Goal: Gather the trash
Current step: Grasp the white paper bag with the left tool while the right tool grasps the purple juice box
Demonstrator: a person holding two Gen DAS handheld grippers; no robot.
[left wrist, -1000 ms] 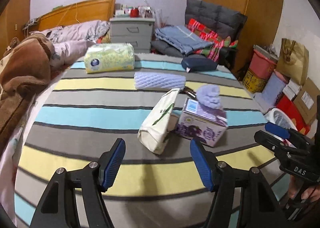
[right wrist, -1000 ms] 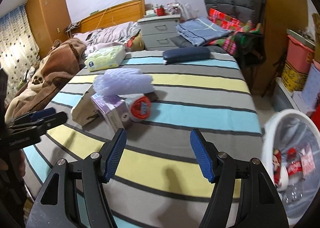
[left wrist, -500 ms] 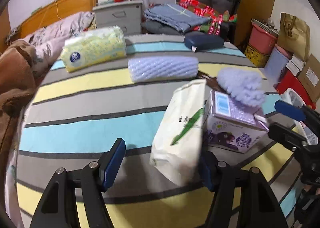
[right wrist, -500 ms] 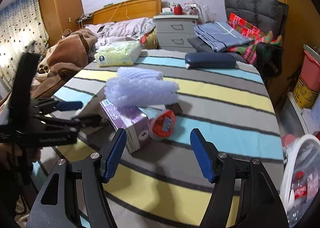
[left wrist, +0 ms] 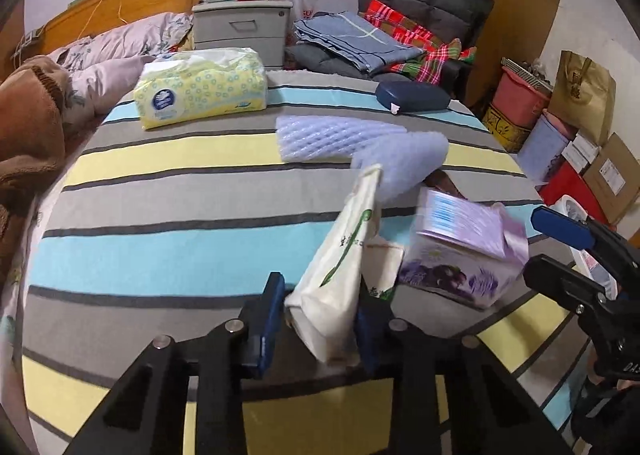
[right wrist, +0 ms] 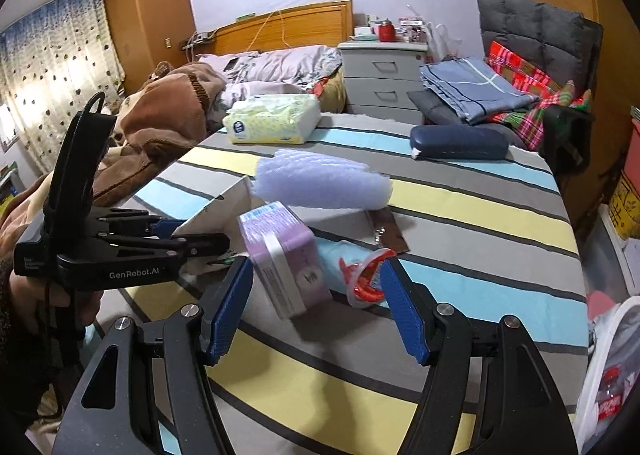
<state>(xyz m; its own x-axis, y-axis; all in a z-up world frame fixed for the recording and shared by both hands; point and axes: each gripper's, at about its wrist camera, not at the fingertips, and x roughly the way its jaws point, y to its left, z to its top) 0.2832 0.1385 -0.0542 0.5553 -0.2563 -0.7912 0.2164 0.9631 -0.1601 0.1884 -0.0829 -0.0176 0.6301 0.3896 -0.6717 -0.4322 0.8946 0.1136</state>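
Observation:
A white paper bag [left wrist: 340, 255] with green print stands on the striped bedspread, and my left gripper [left wrist: 320, 307] is closing, its blue pads pressing the bag's lower end from both sides. Right beside the bag lies a purple carton [left wrist: 460, 251]. In the right wrist view my right gripper [right wrist: 316, 283] is open just above the bedspread, with the purple carton [right wrist: 284, 255] and a red-and-white cup [right wrist: 366, 275] ahead between its fingers, touching neither. A lilac foam net [right wrist: 320, 183] lies behind them. My left gripper [right wrist: 200, 235] appears at the left there.
A white-lined bin [right wrist: 612, 367] holding wrappers stands off the bed's right edge. Further back on the bed lie a yellow tissue pack [left wrist: 200, 87] and a dark blue case [left wrist: 412, 95]. A brown blanket [left wrist: 28, 127] is heaped at the left.
My left gripper moved forward to the white bag and its jaws closed onto it. My right gripper came nearer to the purple carton and cup, still wide.

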